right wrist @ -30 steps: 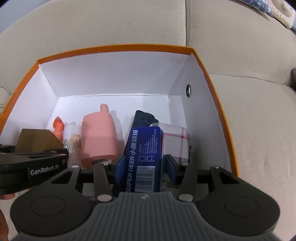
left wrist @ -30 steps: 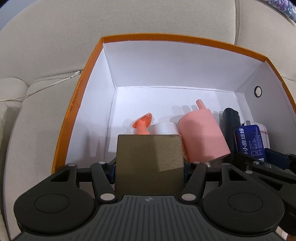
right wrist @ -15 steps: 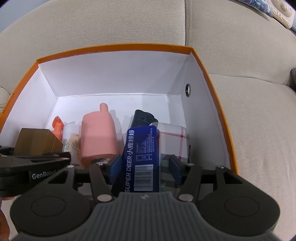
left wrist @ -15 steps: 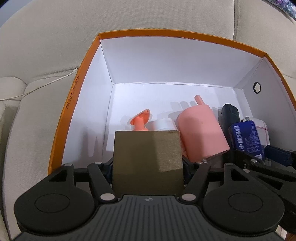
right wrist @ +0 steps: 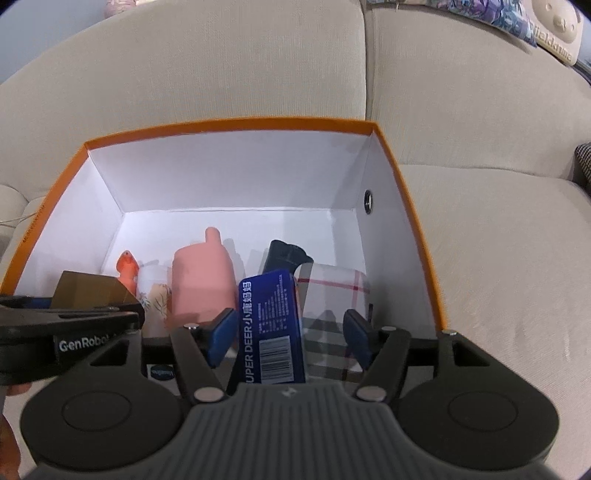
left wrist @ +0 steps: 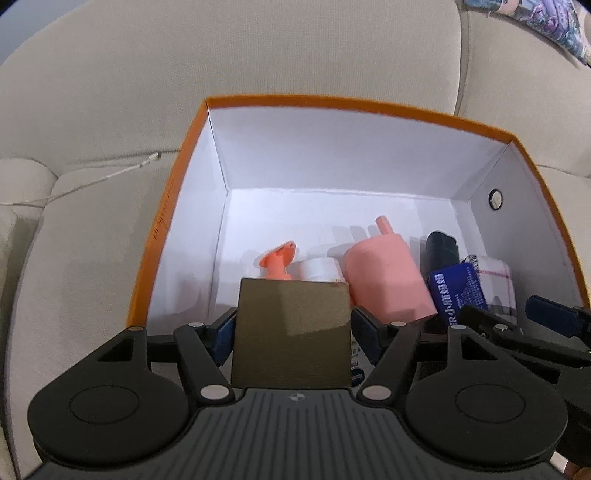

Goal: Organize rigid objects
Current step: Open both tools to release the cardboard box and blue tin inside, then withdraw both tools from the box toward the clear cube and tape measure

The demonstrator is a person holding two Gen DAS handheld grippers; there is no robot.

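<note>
An orange-rimmed white box (left wrist: 168,206) (right wrist: 413,221) sits on a beige sofa. My left gripper (left wrist: 293,334) is shut on a brown box (left wrist: 291,332), held over the near left of the white box; it shows in the right wrist view (right wrist: 92,293). My right gripper (right wrist: 290,338) is open. The blue Super Deer box (right wrist: 273,328) (left wrist: 458,291) stands loose between its fingers, apart from the right pad (right wrist: 356,338). Inside the box are a pink bottle (left wrist: 388,280) (right wrist: 203,280), an orange-topped white bottle (left wrist: 277,264), a dark object (right wrist: 284,256) and a plaid box (right wrist: 332,295).
A white cable (left wrist: 92,181) lies on the sofa cushion left of the box. Sofa back cushions (right wrist: 258,62) rise behind it. Patterned pillows (right wrist: 546,33) sit at the top right. The far half of the box floor (right wrist: 240,225) is bare.
My right gripper has opened and let go of the blue box, which now stands in the white box. Both grippers have pulled back from the box; the left still grips the brown box.
</note>
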